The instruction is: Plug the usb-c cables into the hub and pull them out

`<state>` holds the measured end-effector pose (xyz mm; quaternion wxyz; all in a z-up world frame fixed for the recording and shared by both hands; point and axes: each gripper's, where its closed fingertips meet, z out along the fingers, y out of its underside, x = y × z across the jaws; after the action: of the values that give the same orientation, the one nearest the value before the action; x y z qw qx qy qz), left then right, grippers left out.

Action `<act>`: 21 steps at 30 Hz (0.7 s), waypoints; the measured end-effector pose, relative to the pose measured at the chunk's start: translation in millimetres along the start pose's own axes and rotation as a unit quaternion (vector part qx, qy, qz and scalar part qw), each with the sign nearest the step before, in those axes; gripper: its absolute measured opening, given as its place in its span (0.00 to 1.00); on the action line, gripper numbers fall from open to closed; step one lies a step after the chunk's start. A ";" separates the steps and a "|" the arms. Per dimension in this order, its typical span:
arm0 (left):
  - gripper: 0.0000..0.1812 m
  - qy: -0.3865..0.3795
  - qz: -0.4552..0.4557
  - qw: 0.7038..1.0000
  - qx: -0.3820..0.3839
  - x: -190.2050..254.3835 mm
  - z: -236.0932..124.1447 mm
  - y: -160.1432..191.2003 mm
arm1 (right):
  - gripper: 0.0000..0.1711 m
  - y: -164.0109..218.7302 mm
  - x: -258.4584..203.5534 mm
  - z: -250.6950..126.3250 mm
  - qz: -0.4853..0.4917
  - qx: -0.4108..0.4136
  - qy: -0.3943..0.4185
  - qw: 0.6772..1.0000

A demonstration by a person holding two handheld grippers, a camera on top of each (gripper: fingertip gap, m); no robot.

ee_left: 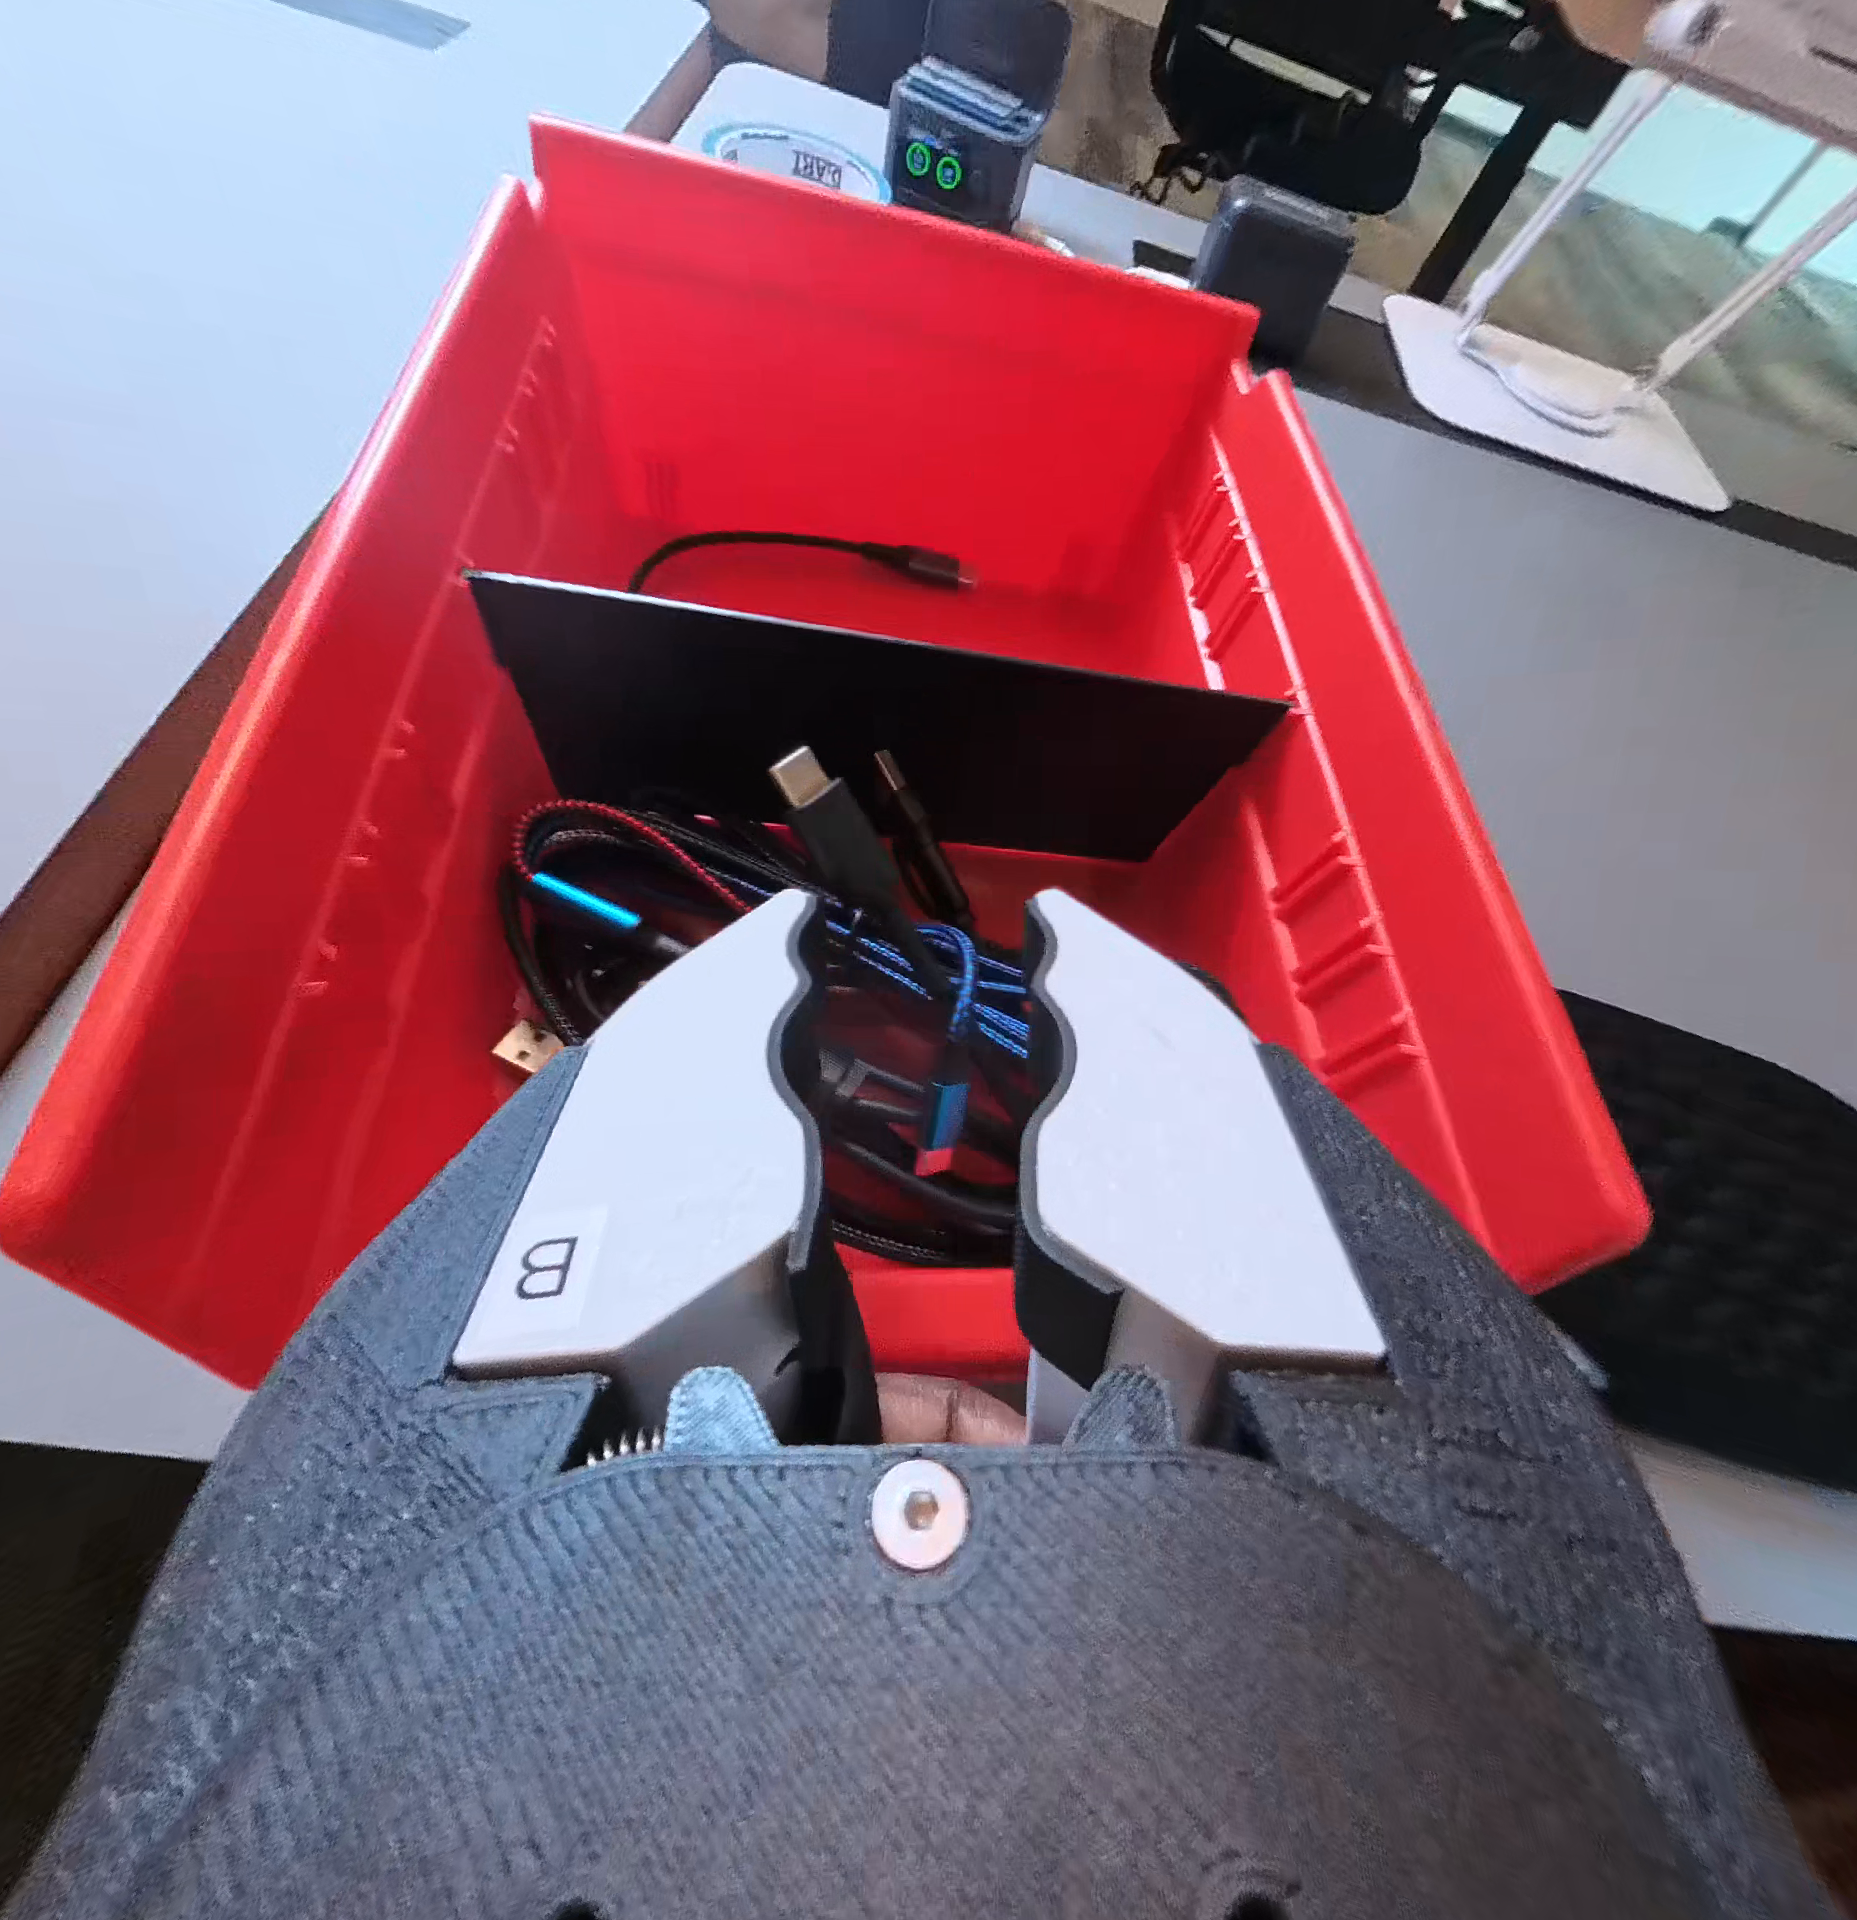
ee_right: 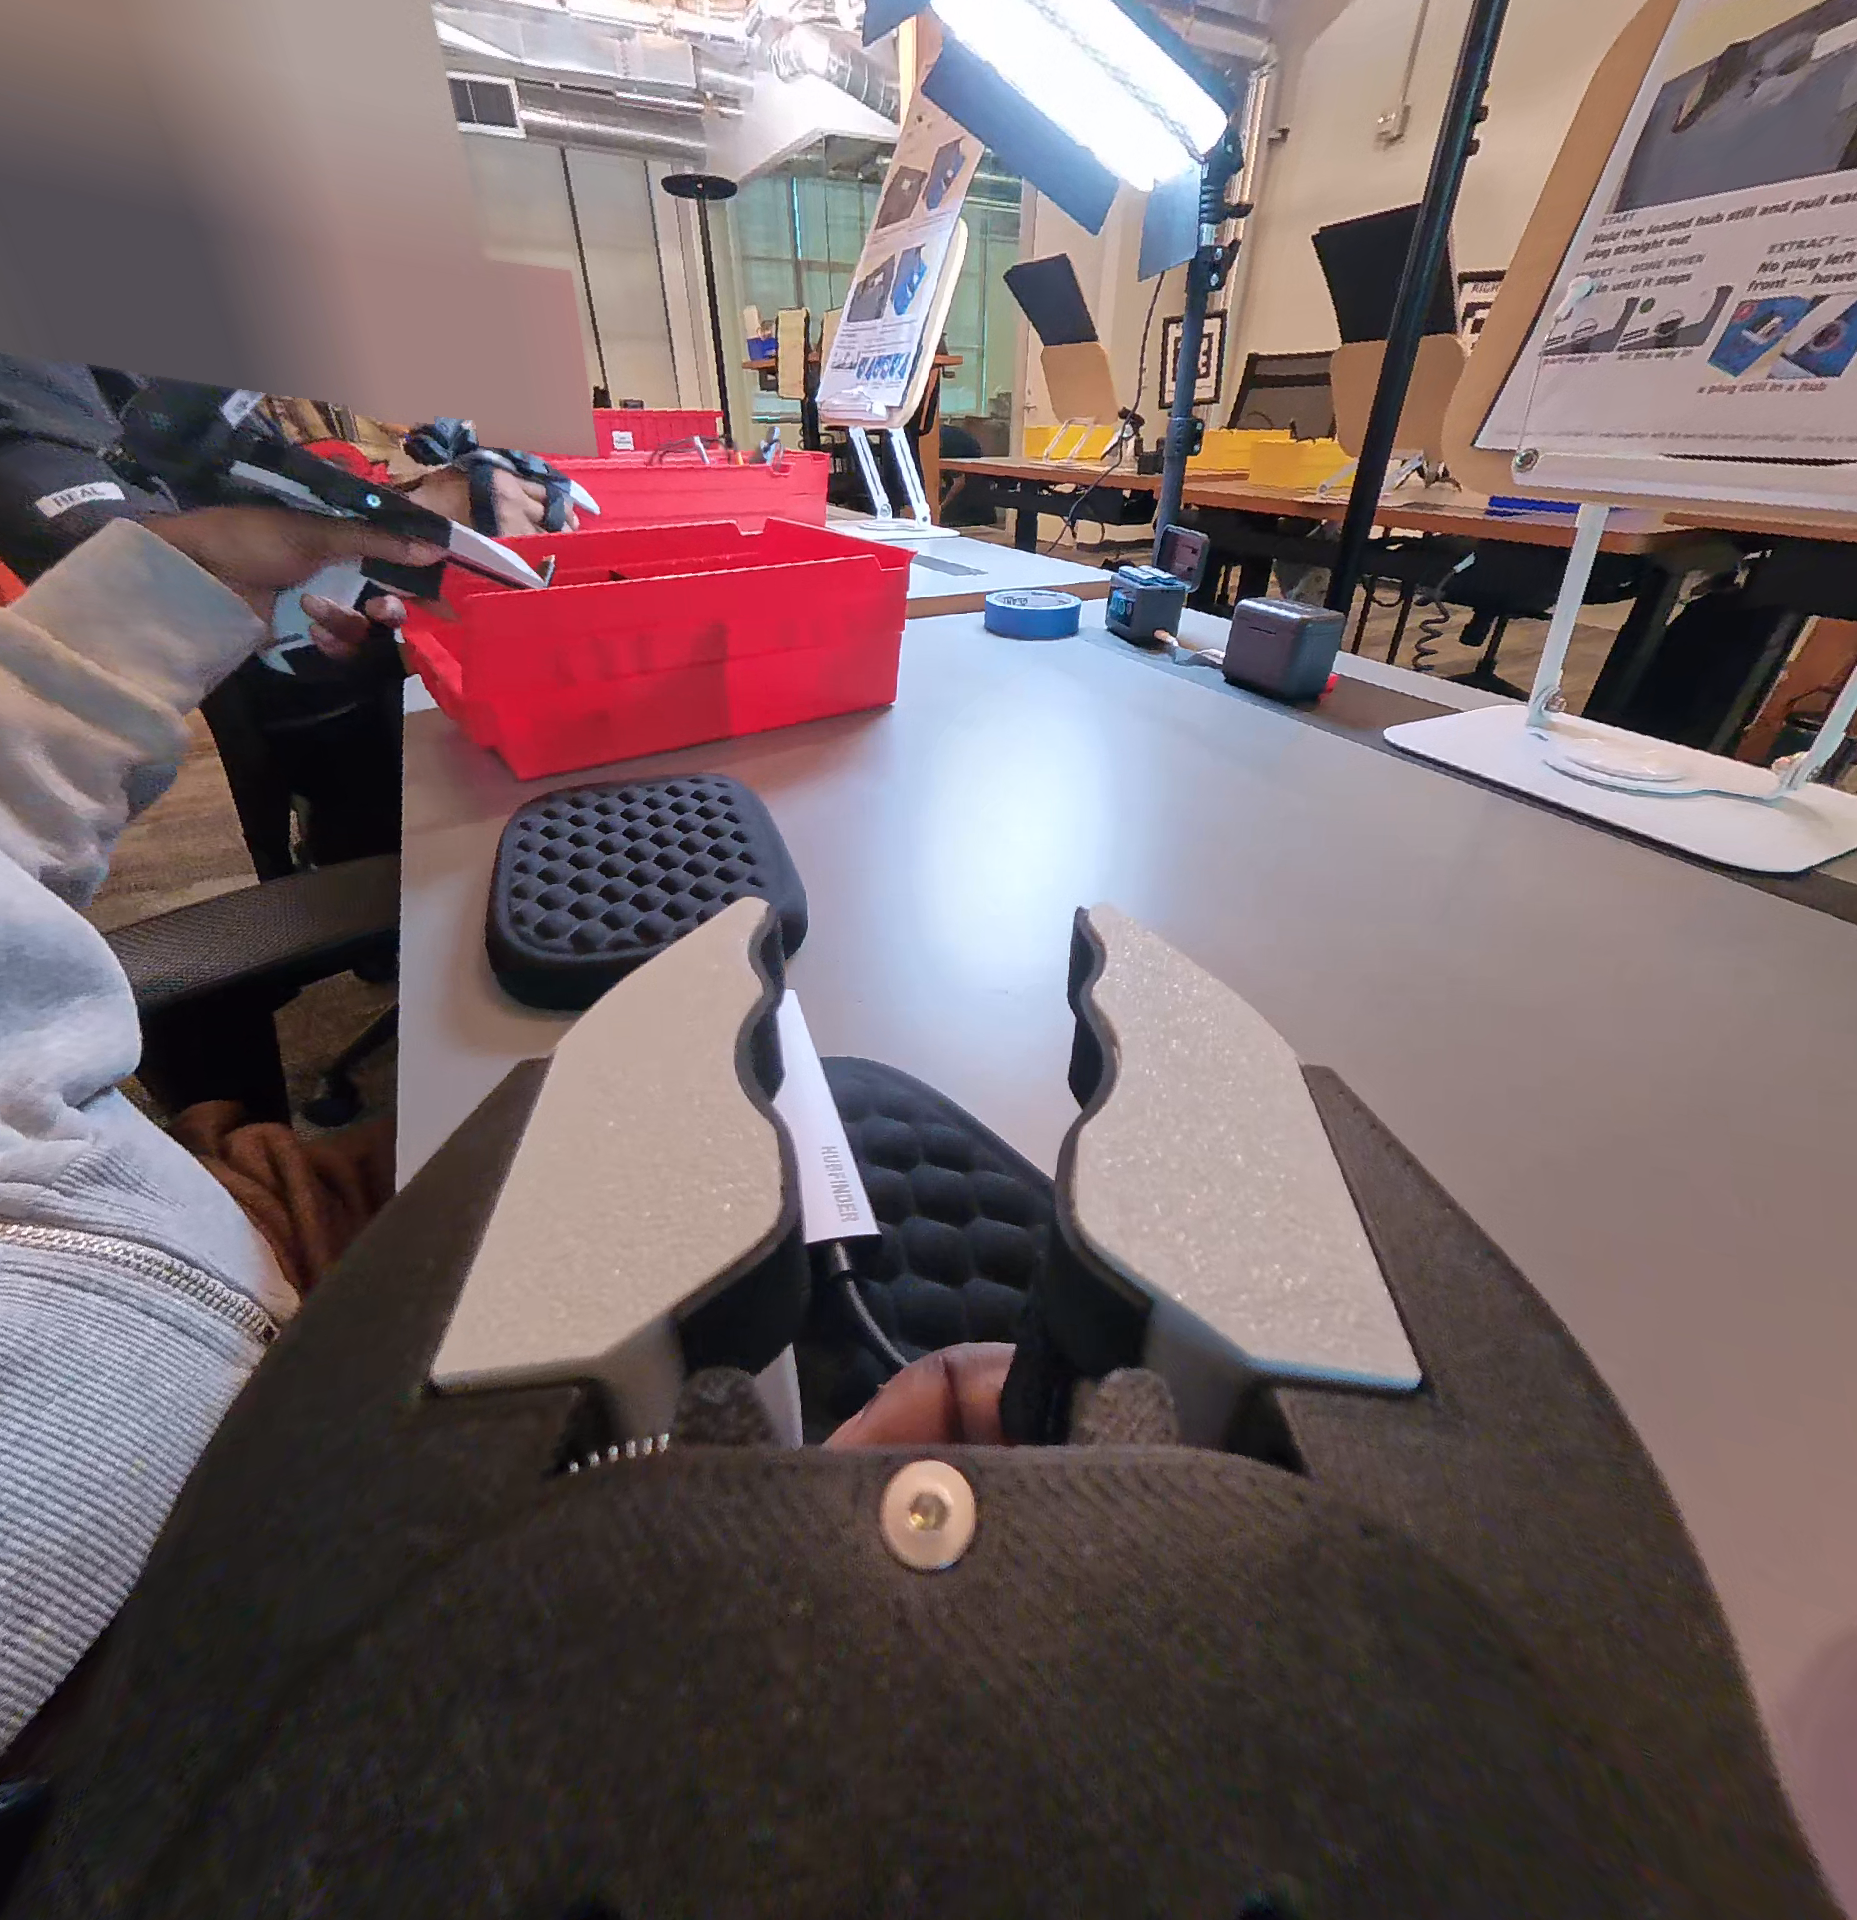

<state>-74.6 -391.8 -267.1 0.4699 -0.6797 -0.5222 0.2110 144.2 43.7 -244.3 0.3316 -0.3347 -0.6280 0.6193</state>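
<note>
Cables: usb-c cables (ee_left: pixel 851 997) lie tangled in the near compartment of the red bin (ee_left: pixel 311 831), in front of the black divider (ee_left: pixel 903 727); one black plug (ee_left: pixel 799 779) sticks up against the divider.
Lone cable: a single black cable (ee_left: pixel 799 551) lies alone in the far compartment.
Left gripper (ee_left: pixel 919 914): jaws spread, poised over the tangle, holding nothing.
Hub: the white hub (ee_right: pixel 825 1132) lies on a black honeycomb pad (ee_right: pixel 934 1174) on the grey surface (ee_right: pixel 1319 987), well apart from the bin.
Right gripper (ee_right: pixel 924 925): jaws spread around the hub without clamping it; it sits close to the left-hand jaw.
Risk, tangle: closing on the heap would probably catch several strands, dragging the whole knot out.
Risk, hub: unclamped, it may slide under an insertion push.
</note>
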 end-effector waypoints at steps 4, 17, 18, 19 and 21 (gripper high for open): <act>0.10 -0.015 0.019 1.000 -0.017 -2.9 10.9 7.8 | 0.30 1.3 -1.3 1.1 -0.007 -0.005 0.000 1.000; 0.03 -0.016 0.119 0.972 0.204 19.4 -50.1 -113.1 | 0.29 6.2 -1.6 4.4 -0.019 -0.024 0.006 1.000; 0.03 -0.024 0.135 0.965 0.224 21.1 -56.8 -124.1 | 0.29 6.4 -1.7 4.6 -0.020 -0.025 0.007 0.999; 0.03 -0.034 0.143 0.958 0.244 21.5 -63.6 -134.9 | 0.29 6.7 -1.7 4.8 -0.021 -0.026 0.008 0.999; 0.03 -0.038 0.155 0.945 0.284 25.6 -76.9 -154.3 | 0.29 7.2 -2.1 5.1 -0.023 -0.029 0.008 0.999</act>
<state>-84.3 -398.7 -93.3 0.5848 -0.5824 -0.3458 0.4464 141.2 39.2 -251.6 0.3407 -0.3344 -0.6506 0.5906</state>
